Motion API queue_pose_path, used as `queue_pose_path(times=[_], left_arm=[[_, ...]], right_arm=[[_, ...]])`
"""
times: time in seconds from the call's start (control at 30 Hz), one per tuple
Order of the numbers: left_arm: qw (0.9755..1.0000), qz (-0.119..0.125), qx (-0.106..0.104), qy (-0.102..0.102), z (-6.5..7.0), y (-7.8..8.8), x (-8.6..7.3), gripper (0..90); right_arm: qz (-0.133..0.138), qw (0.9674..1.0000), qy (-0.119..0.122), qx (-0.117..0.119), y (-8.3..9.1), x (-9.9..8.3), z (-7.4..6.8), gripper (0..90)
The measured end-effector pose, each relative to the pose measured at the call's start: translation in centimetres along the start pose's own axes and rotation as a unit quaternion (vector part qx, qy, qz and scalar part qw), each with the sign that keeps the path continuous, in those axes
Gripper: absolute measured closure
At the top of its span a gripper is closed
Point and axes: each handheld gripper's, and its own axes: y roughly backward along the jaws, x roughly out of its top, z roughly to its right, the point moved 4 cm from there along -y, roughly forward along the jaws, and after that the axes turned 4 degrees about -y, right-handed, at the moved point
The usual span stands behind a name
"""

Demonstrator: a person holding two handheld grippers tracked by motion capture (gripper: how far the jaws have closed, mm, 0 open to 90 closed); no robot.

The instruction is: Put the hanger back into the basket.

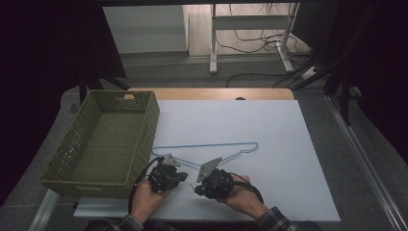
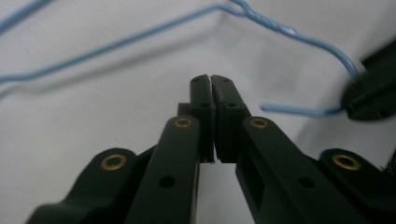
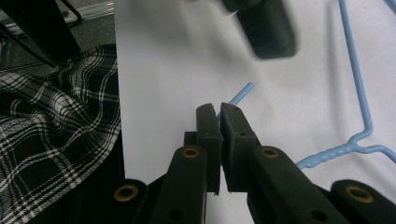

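A light-blue wire hanger point(image 1: 207, 145) lies flat on the white board point(image 1: 269, 159). Its twisted neck point(image 3: 334, 151) and hook point(image 2: 299, 35) curve toward the front. My right gripper point(image 1: 196, 188) is shut on the hook, and the wire's tip point(image 3: 243, 92) sticks out past its jaws point(image 3: 218, 112). My left gripper point(image 1: 182, 176) sits just left of it, shut with nothing between its jaws point(image 2: 211, 81), which rest a short way from the hook's free end point(image 2: 289, 110). The right gripper point(image 2: 373, 91) shows dark at that view's right edge.
A green woven basket point(image 1: 120, 92) stands on the left, overhanging the board's left edge. A plaid sleeve point(image 3: 51, 140) lies by the board's near edge. The left gripper point(image 3: 266, 28) looms blurred ahead of the right one. Bare wooden table point(image 1: 211, 94) shows behind the board.
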Motion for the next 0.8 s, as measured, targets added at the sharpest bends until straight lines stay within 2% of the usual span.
queue_pose_path(times=[0.13,0.2,0.27,0.33,0.47,0.57,0.73,0.8], left_arm=[[0.9999,0.014,-0.003,-0.008,1.5,-0.8,-1.2,89.5],[0.9999,0.01,-0.007,-0.006,1.8,-1.1,-1.7,89.6],[0.9996,0.025,-0.011,-0.004,2.0,-1.4,-2.2,89.6],[0.9984,0.051,-0.023,-0.007,2.2,-1.4,-2.1,89.6],[0.9982,0.048,-0.027,-0.023,2.5,-2.0,-1.6,89.5],[0.9973,0.057,-0.043,-0.018,2.6,-2.3,-1.6,89.4],[0.9961,0.073,-0.05,-0.009,2.5,-2.4,-1.4,89.3],[0.9959,0.073,-0.053,-0.007,2.4,-2.3,-1.4,89.3]], right_arm=[[0.004,1.0,-0.004,0.001,0.4,0.2,0.1,86.6],[0.01,0.9999,-0.006,0.002,0.6,0.3,0.2,86.7],[0.012,0.9999,-0.006,0.001,0.7,0.5,0.2,86.7],[0.013,0.9999,-0.006,0.003,0.8,0.5,0.2,86.6],[0.014,0.9999,-0.007,0.004,0.9,0.7,0.3,86.6],[0.015,0.9998,-0.007,0.005,0.9,0.8,0.3,86.5],[0.007,0.9999,-0.011,0.011,0.6,0.7,0.4,85.2],[0.012,0.9997,-0.02,0.007,0.7,0.7,0.5,78.4]])
